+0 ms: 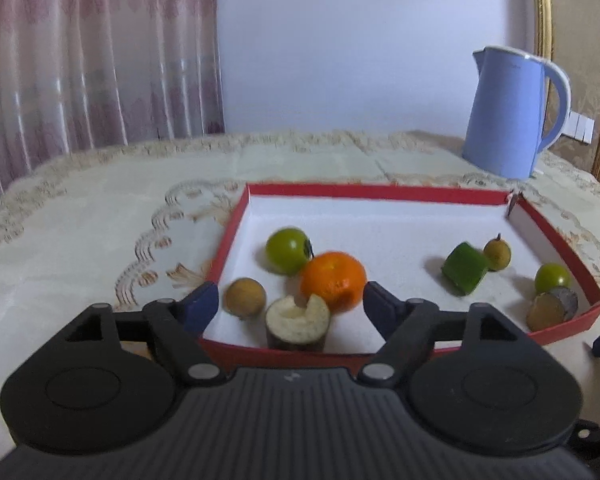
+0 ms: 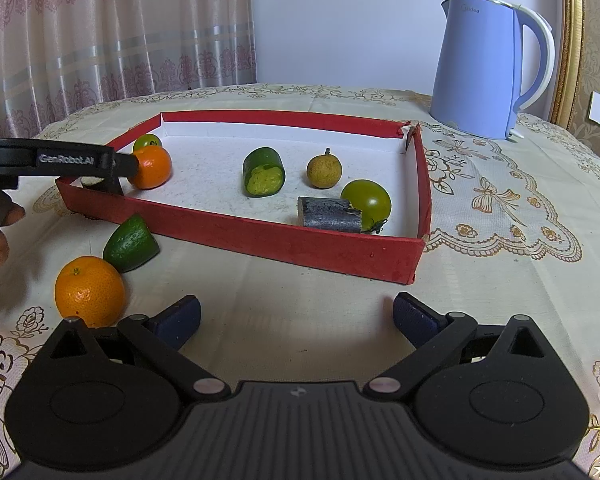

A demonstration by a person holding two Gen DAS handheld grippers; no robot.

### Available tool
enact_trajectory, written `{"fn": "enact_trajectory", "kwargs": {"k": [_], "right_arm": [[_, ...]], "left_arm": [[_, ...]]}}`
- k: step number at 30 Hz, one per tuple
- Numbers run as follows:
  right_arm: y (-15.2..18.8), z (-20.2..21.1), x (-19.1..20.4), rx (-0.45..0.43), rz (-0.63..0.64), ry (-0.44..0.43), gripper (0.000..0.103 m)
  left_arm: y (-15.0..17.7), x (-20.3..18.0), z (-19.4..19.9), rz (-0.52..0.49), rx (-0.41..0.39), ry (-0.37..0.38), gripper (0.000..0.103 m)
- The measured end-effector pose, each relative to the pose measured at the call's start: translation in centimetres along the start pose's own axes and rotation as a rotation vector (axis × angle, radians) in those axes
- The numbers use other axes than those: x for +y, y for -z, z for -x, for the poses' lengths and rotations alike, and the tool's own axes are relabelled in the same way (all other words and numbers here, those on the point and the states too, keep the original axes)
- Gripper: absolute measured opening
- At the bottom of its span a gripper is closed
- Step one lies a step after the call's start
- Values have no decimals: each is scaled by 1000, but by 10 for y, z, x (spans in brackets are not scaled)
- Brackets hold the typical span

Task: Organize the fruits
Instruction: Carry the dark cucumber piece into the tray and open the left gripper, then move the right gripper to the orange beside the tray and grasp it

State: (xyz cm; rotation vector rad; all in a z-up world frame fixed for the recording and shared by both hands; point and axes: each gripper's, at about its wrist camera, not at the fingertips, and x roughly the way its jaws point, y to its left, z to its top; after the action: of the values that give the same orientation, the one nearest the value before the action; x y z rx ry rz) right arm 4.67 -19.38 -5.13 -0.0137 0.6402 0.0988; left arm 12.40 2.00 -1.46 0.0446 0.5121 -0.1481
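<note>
A red tray [image 1: 556, 240] [image 2: 260, 236] with a white floor holds several fruits. My left gripper [image 1: 288, 302] is open over its near left corner, its fingers either side of a cut sugarcane piece [image 1: 298, 322], a brown longan [image 1: 245, 297] and an orange [image 1: 334, 280] [image 2: 152, 167]. A green tomato [image 1: 286, 250] sits behind them. At the tray's right lie a cucumber piece [image 1: 464, 268] [image 2: 263, 172], a longan [image 2: 324, 169], a green tomato [image 2: 367, 202] and a dark cane piece [image 2: 330, 215]. My right gripper [image 2: 296, 322] is open and empty above the cloth. An orange [image 2: 89, 291] and an avocado half [image 2: 131, 243] lie outside the tray.
A blue kettle [image 1: 512, 114] [image 2: 488, 68] stands at the back right on the embroidered tablecloth [image 2: 500, 280]. A curtain hangs at the back left. The left gripper's arm [image 2: 60, 160] and a hand show at the left of the right wrist view.
</note>
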Motion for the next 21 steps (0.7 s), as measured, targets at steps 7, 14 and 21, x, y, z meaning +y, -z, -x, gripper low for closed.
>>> {"fn": "enact_trajectory", "kwargs": {"k": [7,14,21], "right_arm": [[0,0,0,0,-1,0,103],[0,0,0,0,-1,0,103],[0,0,0,0,-1,-1,103]], "left_arm": [[7,10,29,37,-113,-60,92],[20,31,54,106,-115,-33,99],[35,28,51,38,-27,-100,101]]}}
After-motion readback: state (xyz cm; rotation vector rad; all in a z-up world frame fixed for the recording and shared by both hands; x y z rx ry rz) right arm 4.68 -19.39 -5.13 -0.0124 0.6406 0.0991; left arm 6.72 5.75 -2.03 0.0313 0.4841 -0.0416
